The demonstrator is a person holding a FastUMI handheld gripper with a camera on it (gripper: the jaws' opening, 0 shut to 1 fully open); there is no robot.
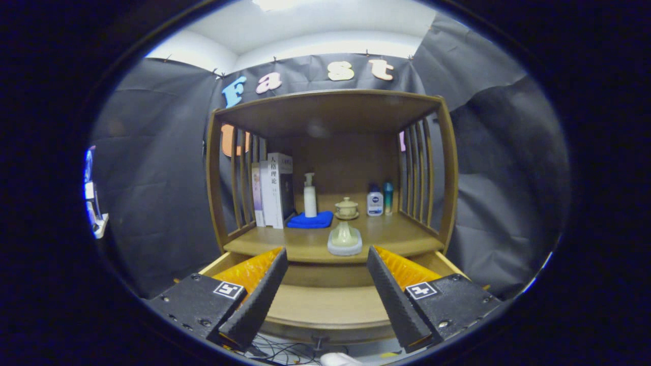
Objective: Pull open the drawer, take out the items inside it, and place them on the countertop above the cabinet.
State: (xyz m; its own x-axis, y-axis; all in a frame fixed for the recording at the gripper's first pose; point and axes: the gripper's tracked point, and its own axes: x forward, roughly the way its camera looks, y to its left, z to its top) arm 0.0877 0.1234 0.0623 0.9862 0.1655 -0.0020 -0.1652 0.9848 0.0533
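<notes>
Above the pulled-out drawer [325,305] the gripper [325,295] hangs level, looking straight into the cabinet [330,107]; its two fingers [257,300] stand wide apart with nothing between them, each black and ribbed on the inner face, orange behind; between them shows the drawer's bare wooden floor, and whether anything lies further in cannot be told. One cabinet stands beyond the fingers, open-fronted, with slatted sides and a flat top; its countertop [305,246] lies just past the fingertips, over the drawer. Three or so books [274,190] stand upright at the counter's left, against the slats; the exact count is hard to tell. One blue cloth [310,221] lies beside the books, and one white pump bottle [309,195] stands upright at its back edge. One pale flask-like piece on a white base [345,239] sits nearest the counter's front edge, between the fingers' lines; one lidded cup on a saucer [347,208] stands behind it. Two small bottles [380,199], one white and one teal, stand side by side at the right, near the slats.
</notes>
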